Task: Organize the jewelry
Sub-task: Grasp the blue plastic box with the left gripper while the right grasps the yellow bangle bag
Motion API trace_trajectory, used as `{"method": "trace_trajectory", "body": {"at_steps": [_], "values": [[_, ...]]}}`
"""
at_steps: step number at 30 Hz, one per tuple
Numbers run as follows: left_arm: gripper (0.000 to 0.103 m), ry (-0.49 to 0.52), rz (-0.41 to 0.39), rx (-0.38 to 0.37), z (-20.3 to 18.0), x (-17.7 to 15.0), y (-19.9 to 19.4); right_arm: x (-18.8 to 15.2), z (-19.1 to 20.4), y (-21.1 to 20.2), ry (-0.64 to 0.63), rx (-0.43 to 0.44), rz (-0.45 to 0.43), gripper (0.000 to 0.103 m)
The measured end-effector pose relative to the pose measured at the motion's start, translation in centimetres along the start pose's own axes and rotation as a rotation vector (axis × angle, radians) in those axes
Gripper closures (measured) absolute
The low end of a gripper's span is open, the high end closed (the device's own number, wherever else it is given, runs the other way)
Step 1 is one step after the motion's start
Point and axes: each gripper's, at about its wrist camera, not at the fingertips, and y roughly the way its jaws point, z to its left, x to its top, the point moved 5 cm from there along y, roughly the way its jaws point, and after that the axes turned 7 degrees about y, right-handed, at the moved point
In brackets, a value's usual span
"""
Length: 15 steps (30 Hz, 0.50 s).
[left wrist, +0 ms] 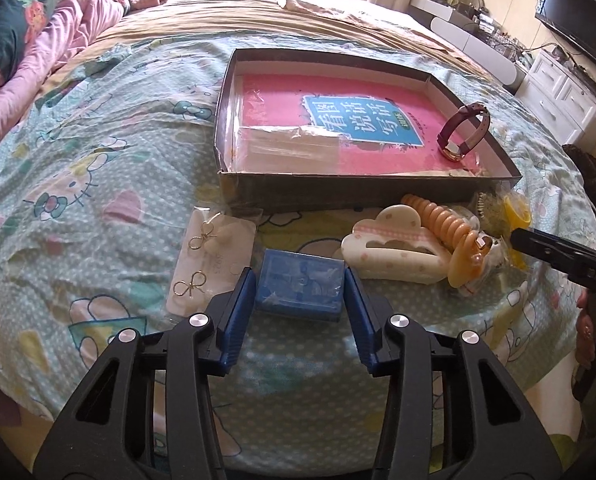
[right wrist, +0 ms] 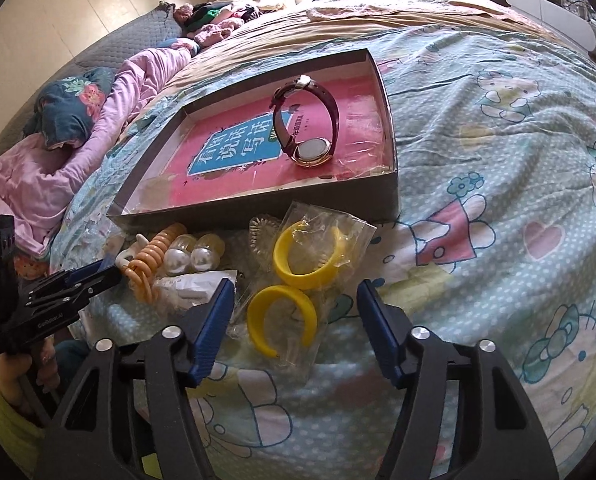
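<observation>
A shallow cardboard box (left wrist: 362, 180) (right wrist: 258, 208) lies on the bed with a pink book inside and a maroon-strapped watch (left wrist: 464, 132) (right wrist: 308, 120) on it. My left gripper (left wrist: 300, 276) has its jaws on both sides of a small blue box (left wrist: 300, 286); its pads touch or nearly touch the box's sides. A card of gold bow earrings (left wrist: 206, 264) lies left of it, a cream hair claw (left wrist: 394, 250) and an orange coil tie (left wrist: 442, 224) (right wrist: 150, 264) to the right. My right gripper (right wrist: 296, 292) is open over bagged yellow hoop earrings (right wrist: 286, 308), beside pearl earrings (right wrist: 190, 258).
The bed is covered by a teal cartoon-print sheet (right wrist: 498, 200). Pink clothing (left wrist: 38, 64) and pillows lie at the far left. A white dresser (left wrist: 558, 96) and a TV stand at the right. The left gripper shows in the right wrist view (right wrist: 58, 292).
</observation>
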Motion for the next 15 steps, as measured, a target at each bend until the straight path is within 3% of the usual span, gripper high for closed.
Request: {"method": "trace_trajectory", "body": {"at_steps": [1,4,15], "values": [[0.067,-0.001,-0.008,-0.001,0.0,0.0,-0.2,0.0,0.0,0.2,-0.003,-0.001,0.004,0.059],[0.067,-0.004,-0.031,-0.001,0.0,0.2,-0.9,0.0,-0.3,0.2,-0.013,-0.021,-0.013,0.073],[0.067,-0.039,-0.114,0.003,0.7,0.7,-4.1,0.1,-1.1,-2.9,-0.047,-0.037,-0.073,0.083]]}}
